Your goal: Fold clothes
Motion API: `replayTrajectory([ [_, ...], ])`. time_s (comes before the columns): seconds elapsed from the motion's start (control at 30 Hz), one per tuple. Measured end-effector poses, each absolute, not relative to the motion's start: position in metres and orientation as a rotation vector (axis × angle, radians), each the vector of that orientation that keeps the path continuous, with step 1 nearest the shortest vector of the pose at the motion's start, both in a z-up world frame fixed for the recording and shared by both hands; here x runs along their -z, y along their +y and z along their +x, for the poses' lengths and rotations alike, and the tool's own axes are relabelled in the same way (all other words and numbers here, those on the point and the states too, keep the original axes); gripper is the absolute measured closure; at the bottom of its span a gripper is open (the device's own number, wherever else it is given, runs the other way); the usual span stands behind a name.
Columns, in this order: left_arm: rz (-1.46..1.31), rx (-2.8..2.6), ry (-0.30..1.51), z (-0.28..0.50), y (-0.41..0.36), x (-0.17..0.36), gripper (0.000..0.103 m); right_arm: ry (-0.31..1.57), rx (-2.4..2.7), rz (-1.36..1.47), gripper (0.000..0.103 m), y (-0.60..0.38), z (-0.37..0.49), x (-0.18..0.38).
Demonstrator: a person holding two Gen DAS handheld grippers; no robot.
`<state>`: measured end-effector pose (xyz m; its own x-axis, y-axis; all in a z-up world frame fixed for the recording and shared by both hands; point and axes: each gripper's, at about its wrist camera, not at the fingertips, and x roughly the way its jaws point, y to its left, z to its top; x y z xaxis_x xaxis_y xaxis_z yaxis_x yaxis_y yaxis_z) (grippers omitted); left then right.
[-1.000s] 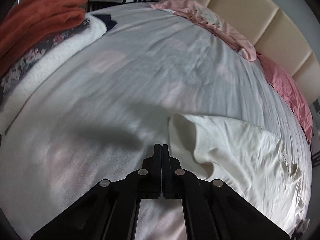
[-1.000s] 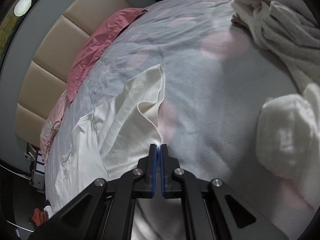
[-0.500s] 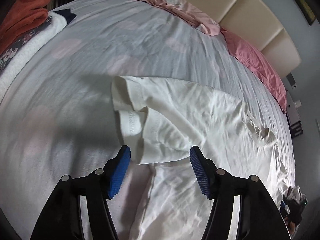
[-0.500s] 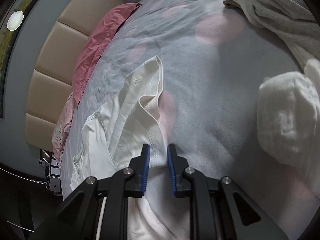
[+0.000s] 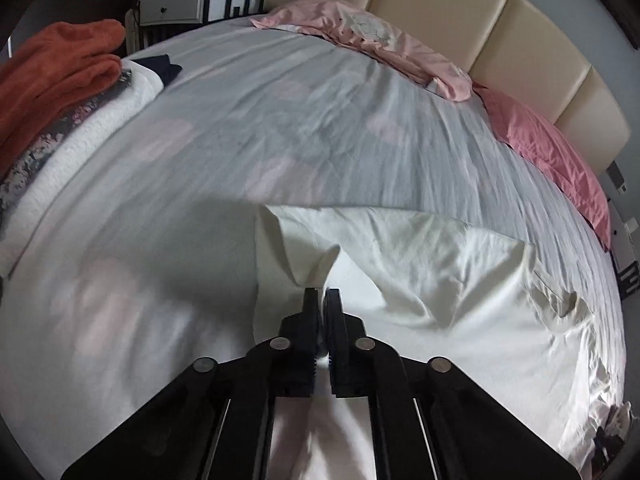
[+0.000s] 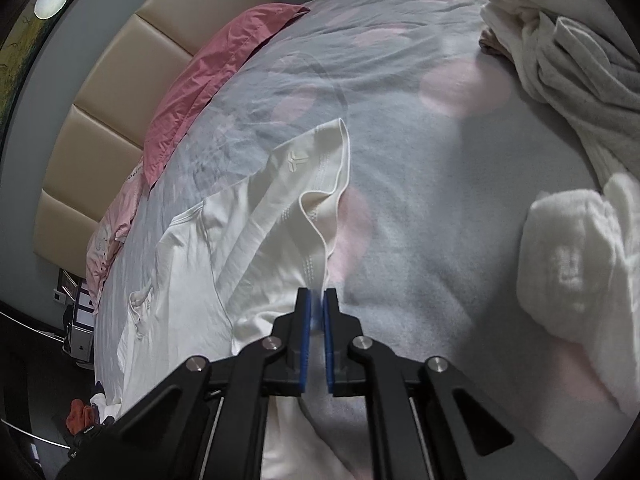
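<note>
1. Bedroom, padded headboard (image 5: 500, 32) behind; a grey sheet (image 5: 280, 128) with pale pink spots covers the bed.
2. Along the left edge lies an orange towel (image 5: 52, 64) on stacked linen.
3. Mid-bed, the cream shirt (image 5: 460, 280) is spread, crumpled, hem toward me.
4. Left gripper (image 5: 321, 300) pinches a raised hem fold, fingers nearly pressed together.
5. Right gripper (image 6: 316, 304) likewise nips the hem edge (image 6: 324, 248).
6. I'd keep both pinches level and taut so the fold lands straight.
7. White towels (image 6: 572, 264) crowd the right edge.
</note>
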<state>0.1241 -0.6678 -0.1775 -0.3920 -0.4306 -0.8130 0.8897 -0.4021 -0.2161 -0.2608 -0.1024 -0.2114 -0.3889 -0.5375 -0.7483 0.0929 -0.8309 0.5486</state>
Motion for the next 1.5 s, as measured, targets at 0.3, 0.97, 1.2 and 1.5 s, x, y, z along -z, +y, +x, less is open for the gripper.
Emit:
replayTrajectory([
  [0.3,0.953,1.868,0.822,0.122,-0.674,0.203,0.102,-0.640,2.133,1.558,0.089,-0.101,-0.254,0.213],
  [0.97,0.966,1.878,0.803,0.122,-0.673,0.207,0.101,-0.176,2.313,1.477,0.100,-0.150,-0.235,0.215],
  [1.2,0.965,1.887,0.822,0.127,-0.675,0.201,0.099,-0.256,2.370,1.513,0.099,-0.124,-0.242,0.212],
  [1.5,0.970,1.960,0.653,0.115,-0.682,0.158,0.065,-0.171,2.494,1.393,0.087,-0.117,-0.241,0.175],
])
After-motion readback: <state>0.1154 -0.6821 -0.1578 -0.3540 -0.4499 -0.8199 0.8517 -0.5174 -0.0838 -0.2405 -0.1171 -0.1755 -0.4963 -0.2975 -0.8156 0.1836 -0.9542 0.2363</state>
